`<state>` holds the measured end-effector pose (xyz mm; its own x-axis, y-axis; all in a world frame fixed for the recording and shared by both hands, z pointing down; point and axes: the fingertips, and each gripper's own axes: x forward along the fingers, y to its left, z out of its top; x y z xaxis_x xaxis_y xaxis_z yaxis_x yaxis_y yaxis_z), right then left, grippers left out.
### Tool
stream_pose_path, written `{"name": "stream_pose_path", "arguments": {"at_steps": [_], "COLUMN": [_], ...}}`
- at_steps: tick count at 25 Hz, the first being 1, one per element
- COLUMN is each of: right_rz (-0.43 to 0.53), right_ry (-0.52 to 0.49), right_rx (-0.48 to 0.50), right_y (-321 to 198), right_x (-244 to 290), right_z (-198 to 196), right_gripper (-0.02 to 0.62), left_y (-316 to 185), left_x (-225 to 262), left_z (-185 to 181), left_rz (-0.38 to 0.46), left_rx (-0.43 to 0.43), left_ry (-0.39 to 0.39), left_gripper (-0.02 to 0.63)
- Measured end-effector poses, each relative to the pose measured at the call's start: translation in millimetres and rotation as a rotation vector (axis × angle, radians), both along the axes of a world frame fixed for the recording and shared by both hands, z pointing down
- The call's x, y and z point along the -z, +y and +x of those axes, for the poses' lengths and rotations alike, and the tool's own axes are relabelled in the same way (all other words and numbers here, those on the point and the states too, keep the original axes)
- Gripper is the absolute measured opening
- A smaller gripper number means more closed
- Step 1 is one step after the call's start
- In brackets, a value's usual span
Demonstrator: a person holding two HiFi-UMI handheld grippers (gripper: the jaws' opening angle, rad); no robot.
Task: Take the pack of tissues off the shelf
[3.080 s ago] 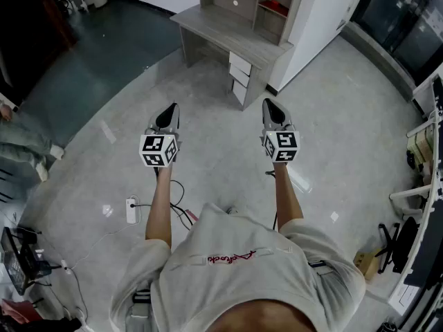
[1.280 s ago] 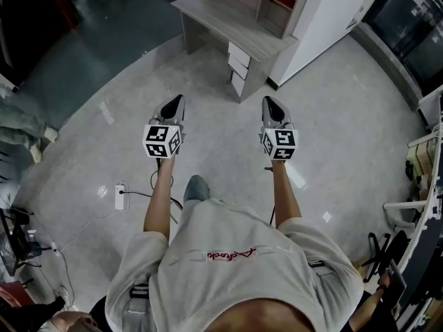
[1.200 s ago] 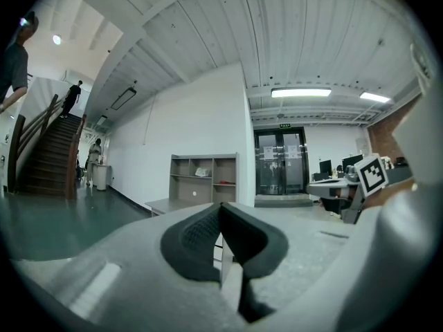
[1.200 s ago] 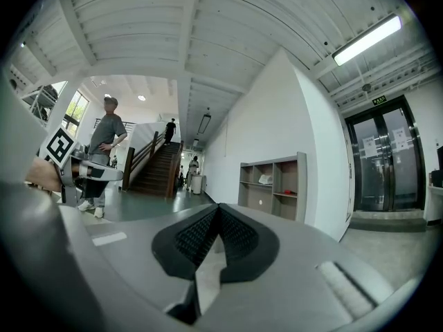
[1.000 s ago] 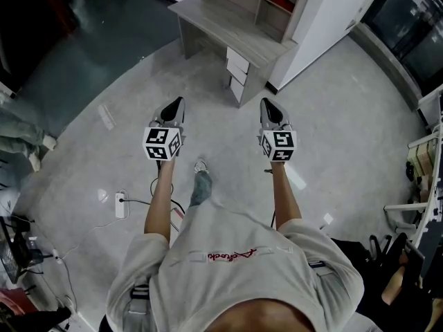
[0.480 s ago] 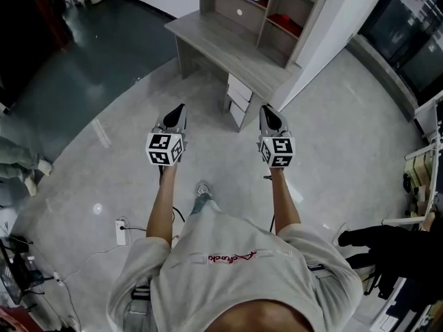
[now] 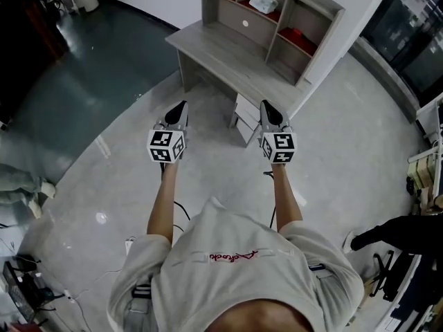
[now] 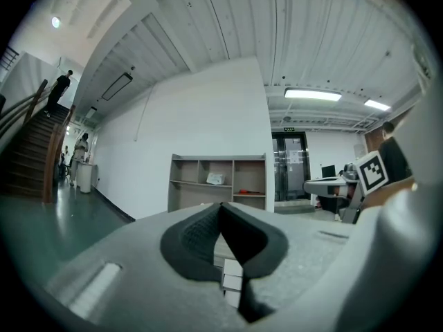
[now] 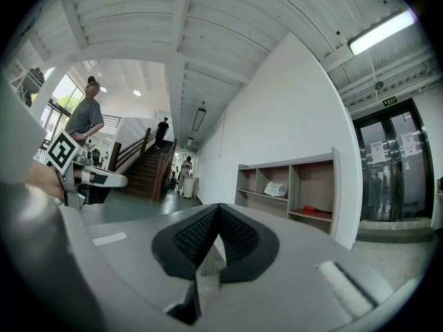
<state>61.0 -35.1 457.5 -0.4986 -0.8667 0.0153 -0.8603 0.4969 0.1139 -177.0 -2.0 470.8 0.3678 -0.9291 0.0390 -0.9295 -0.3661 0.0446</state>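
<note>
The pack of tissues (image 7: pixel 264 3) is a white, crumpled pack in the upper middle compartment of the grey shelf (image 7: pixel 277 11) that stands on a desk (image 7: pixel 221 50). It shows small and far off in the left gripper view (image 8: pixel 215 179) and the right gripper view (image 9: pixel 275 189). My left gripper (image 7: pixel 177 111) and right gripper (image 7: pixel 268 110) are held out side by side over the floor, well short of the desk. Both are shut with nothing between the jaws (image 8: pixel 221 206) (image 9: pixel 219 207).
White drawers (image 7: pixel 246 113) hang under the desk's right end. Red things lie in two shelf compartments (image 7: pixel 298 41). A person (image 7: pixel 405 231) in dark clothes stands at the right. Stairs (image 8: pixel 28 164) rise at the left, and glass doors (image 9: pixel 387 178) are beside the shelf.
The desk and shelf have come closer and further into the head view as the person walks towards them. Both grippers stay shut and level in front.
</note>
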Motion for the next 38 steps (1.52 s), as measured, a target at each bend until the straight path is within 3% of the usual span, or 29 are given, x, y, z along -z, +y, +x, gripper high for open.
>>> {"name": "stream_pose_path", "arguments": {"at_steps": [10,21,26,38], "right_rz": [-0.041,-0.051,-0.055,-0.051], "right_ry": [0.026,0.013,0.005,-0.038], "right_rx": [-0.017,0.039,0.055,0.096], "right_y": [-50,-110,-174,-356], "right_x": [-24,-42,-48,-22], "right_z": [-13,-40,-45,-40], "right_gripper": [0.006,0.006,0.006,0.006], "left_y": [-56,-96,-153,-318], "left_x": [-22,-40,-48,-15], "left_z": [-12,-37,-40,-35], "left_rz": [-0.031,-0.05,-0.063,-0.041], "left_rx": [-0.027,0.028,0.048,0.112], "left_ry": [0.008,-0.005,-0.005,-0.035], "left_gripper": [0.003,0.002,0.002,0.002]}}
